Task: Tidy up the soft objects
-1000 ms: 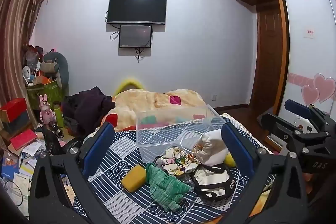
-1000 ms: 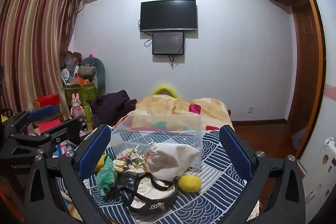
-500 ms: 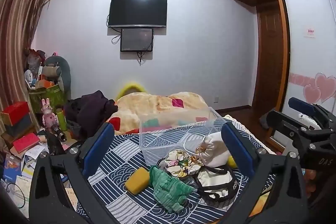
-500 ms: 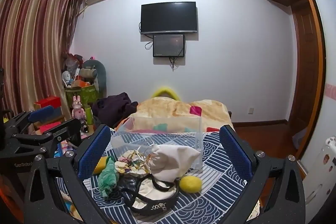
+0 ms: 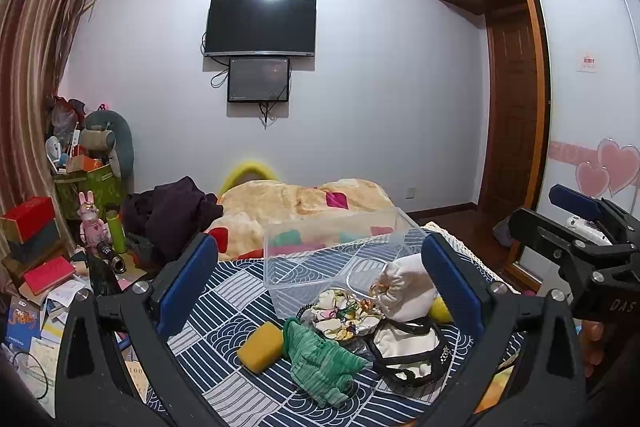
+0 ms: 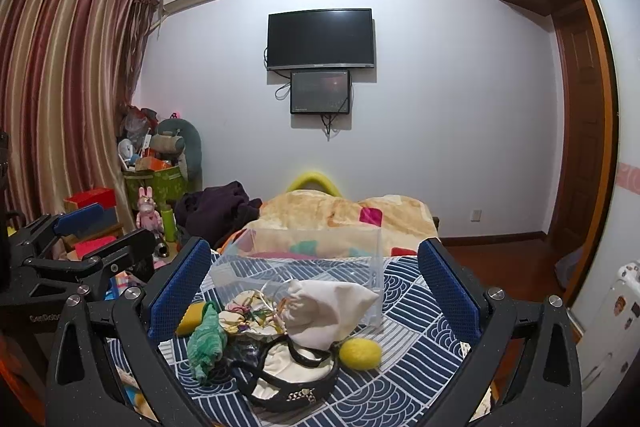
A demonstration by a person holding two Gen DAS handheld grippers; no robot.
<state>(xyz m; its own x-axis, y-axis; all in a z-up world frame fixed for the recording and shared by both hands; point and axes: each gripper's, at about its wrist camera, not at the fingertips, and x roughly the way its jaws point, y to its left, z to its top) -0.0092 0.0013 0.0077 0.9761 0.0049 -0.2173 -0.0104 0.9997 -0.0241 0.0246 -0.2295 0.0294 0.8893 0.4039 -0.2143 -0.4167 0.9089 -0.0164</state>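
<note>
On the blue patterned bed cover (image 5: 224, 291) lies a pile of soft things: a green knit cloth (image 5: 320, 359) (image 6: 206, 341), a yellow sponge (image 5: 260, 346), a white drawstring pouch (image 5: 404, 291) (image 6: 332, 307), a white and black cloth (image 5: 404, 351) (image 6: 288, 375), small patterned cloths (image 5: 340, 311) and a yellow ball (image 6: 360, 354). A clear plastic box (image 5: 340, 251) (image 6: 304, 255) stands just behind them. My left gripper (image 5: 320, 283) and right gripper (image 6: 312, 291) are both open and empty, held back from the pile.
A yellow quilt (image 5: 304, 203) and dark clothes (image 5: 172, 215) lie behind the box. Boxes, books and toys (image 5: 44, 251) crowd the floor at the left. A wooden door (image 5: 512, 107) and wardrobe stand at the right. A TV (image 5: 260, 26) hangs on the far wall.
Both views have shifted slightly, with the pile and box a little lower and nearer in frame. Both grippers stay open and nothing on the bed has moved.
</note>
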